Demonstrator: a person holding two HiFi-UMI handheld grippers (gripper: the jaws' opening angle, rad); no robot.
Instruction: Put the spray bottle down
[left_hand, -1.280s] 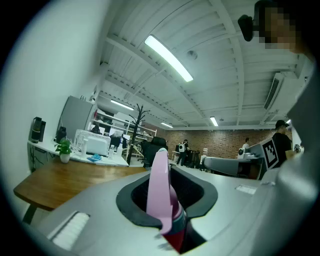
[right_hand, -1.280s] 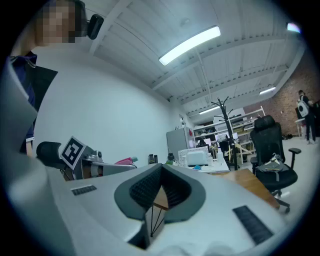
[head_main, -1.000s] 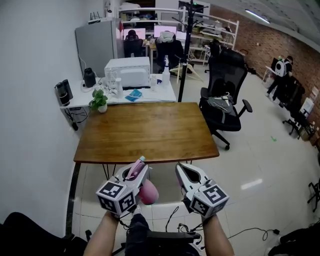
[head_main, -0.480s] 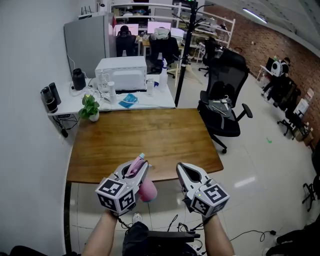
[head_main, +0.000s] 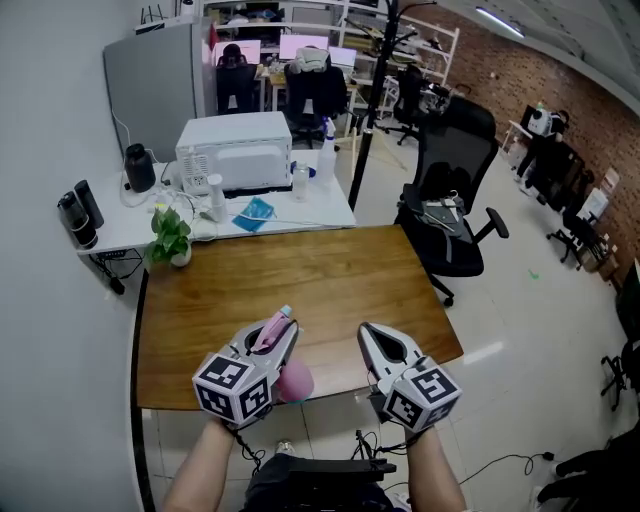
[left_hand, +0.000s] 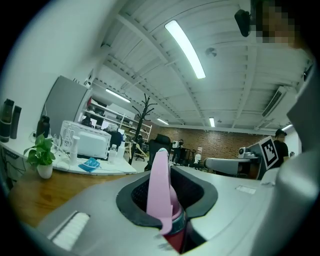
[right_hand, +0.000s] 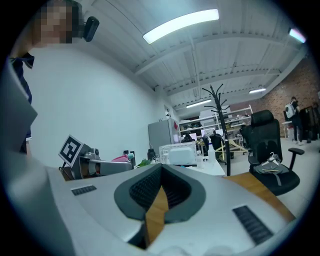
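Both grippers have come forward over the near edge of the brown wooden table (head_main: 300, 270). The left gripper (head_main: 281, 330) clamps the pink plastic spray bottle (head_main: 296, 381) above it, so set-down seems close. The right gripper (head_main: 371, 335) is closed and empty.

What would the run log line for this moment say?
left gripper: shut on pink spray bottle | right gripper: shut, empty | both: over wooden table's near edge
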